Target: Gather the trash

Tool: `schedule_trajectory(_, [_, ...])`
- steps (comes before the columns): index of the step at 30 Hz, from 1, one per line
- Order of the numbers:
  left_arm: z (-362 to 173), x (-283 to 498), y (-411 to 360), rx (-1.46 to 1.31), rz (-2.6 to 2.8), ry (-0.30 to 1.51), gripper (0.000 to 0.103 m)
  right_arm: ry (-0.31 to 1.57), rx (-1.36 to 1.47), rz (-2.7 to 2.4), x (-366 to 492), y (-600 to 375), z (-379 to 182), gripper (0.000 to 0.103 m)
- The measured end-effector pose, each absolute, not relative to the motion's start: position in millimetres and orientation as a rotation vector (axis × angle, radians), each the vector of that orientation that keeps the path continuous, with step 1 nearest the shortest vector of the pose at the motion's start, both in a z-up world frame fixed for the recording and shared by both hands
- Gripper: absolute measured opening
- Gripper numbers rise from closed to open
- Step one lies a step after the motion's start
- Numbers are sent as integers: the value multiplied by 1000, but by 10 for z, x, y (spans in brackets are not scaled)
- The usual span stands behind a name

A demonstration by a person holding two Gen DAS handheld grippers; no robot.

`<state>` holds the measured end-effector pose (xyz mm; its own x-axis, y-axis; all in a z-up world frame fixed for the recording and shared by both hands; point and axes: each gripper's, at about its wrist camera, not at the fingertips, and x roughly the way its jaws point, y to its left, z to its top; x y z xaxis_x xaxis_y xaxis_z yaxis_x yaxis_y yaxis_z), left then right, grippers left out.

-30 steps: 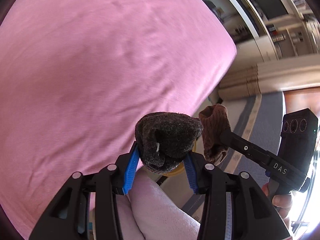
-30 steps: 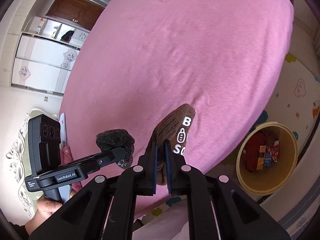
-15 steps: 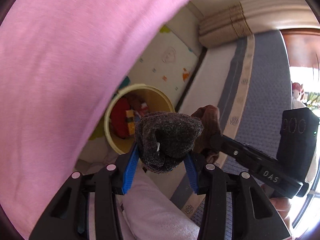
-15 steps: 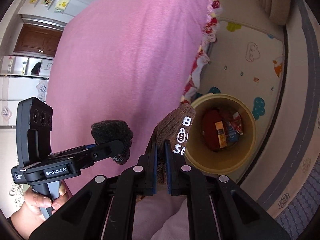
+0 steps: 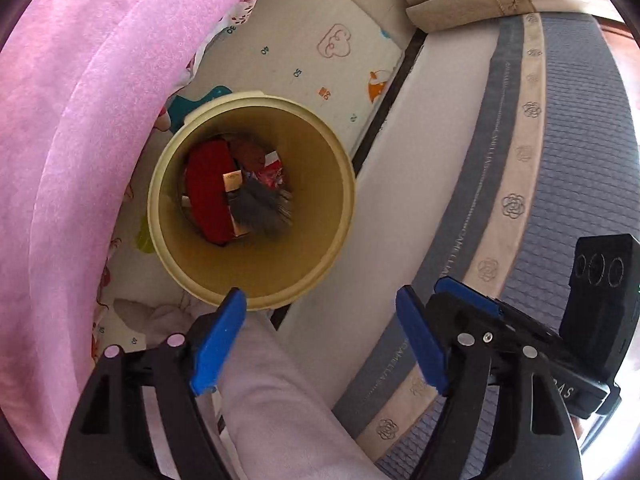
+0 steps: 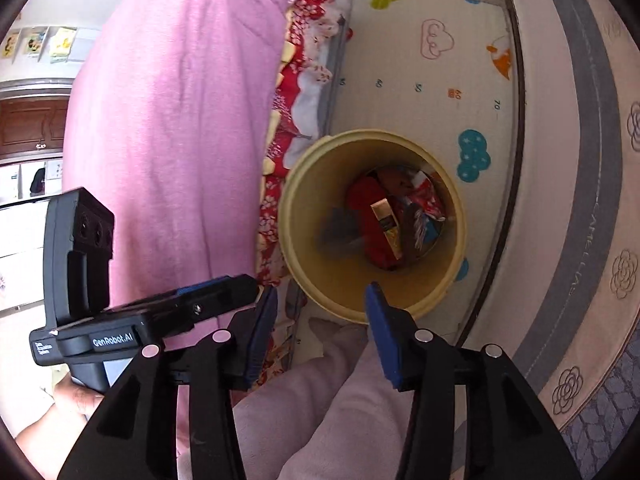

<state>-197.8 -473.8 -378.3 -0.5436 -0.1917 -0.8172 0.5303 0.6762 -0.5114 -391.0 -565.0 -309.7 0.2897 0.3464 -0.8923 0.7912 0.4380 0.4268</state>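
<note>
A pale yellow bin [image 5: 344, 184] [image 6: 456, 216] stands on the floor beside the bed, with red packaging and wrappers at its bottom. A dark grey sock [image 5: 260, 210] [image 6: 340, 228] shows as a blur inside the bin, in free fall. A brown blurred sock [image 6: 409, 234] is also down among the trash. My left gripper [image 5: 320, 312] hangs above the bin's near rim; its jaws are opening with nothing between them. My right gripper [image 6: 322, 300] is beside it, its jaws also opening and empty. Each gripper shows in the other's view: the right gripper [image 5: 460, 292] and the left gripper [image 6: 228, 286].
A pink bedcover [image 5: 80, 120] [image 6: 172, 120] fills the left side, with a red floral sheet edge [image 6: 284, 92] below it. The bin rests on a patterned play mat [image 5: 320, 48]; a grey rug [image 5: 580, 160] lies to the right. A pink-trousered leg [image 5: 280, 400] is under the grippers.
Both grippers swung from over the bed down to above the bin and opened. The dark grey sock left the left jaws and the brown sock left the right jaws; both dropped into the bin.
</note>
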Motion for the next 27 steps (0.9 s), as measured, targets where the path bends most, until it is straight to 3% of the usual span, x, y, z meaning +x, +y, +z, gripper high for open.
schedule_trajectory(13, [-3546,-1941,-4819,309,-973,1893,77,1298,1120,-405,-3921,-5767,-2934,46])
schedule_trajectory(27, [-2839,-1668,-4562,291,-992,1762,76,1331,1010,-332,-3579,-5626,-2312,46])
